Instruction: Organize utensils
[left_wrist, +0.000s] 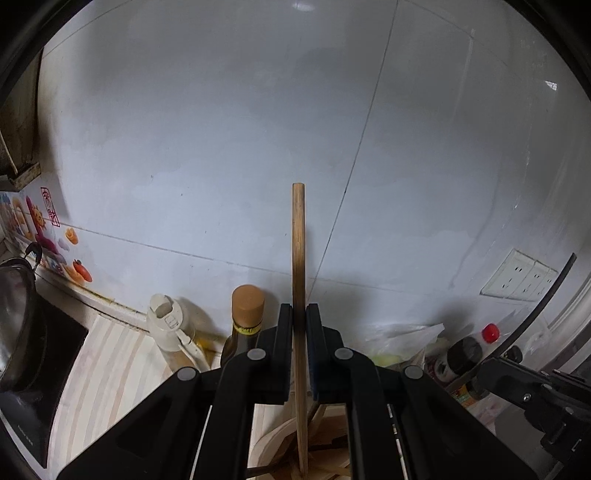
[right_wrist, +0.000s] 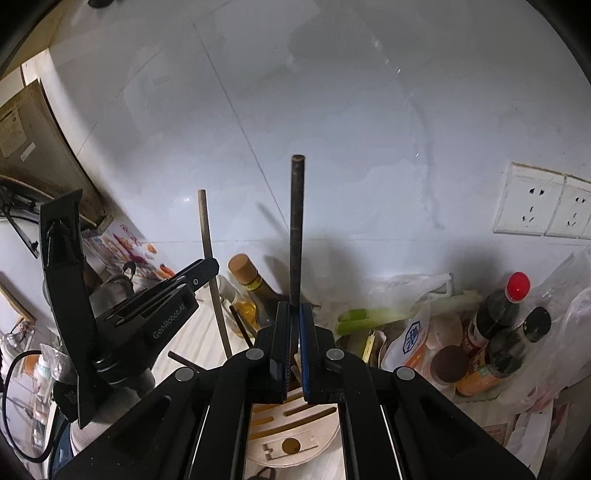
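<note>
1. My left gripper is clamped on a light wooden chopstick; the stick stands nearly upright between the pads, its blunt end well above the fingertips.
2. That chopstick's lower end reaches down to the pale wooden utensil holder below the gripper; whether it sits in a slot I cannot tell.
3. My right gripper is closed on a dark chopstick, also upright, with its top end against the white tiled wall behind.
4. In the right wrist view the holder lies directly under the jaws, showing long slots and a round hole in its top.
5. The holder stands on the striped counter, with a brown-capped bottle just behind it near the back edge.
6. Toward the counter's right end are plastic bags, green stalks and a red-capped bottle.
7. The left gripper and its chopstick show at left in the right view.
</note>
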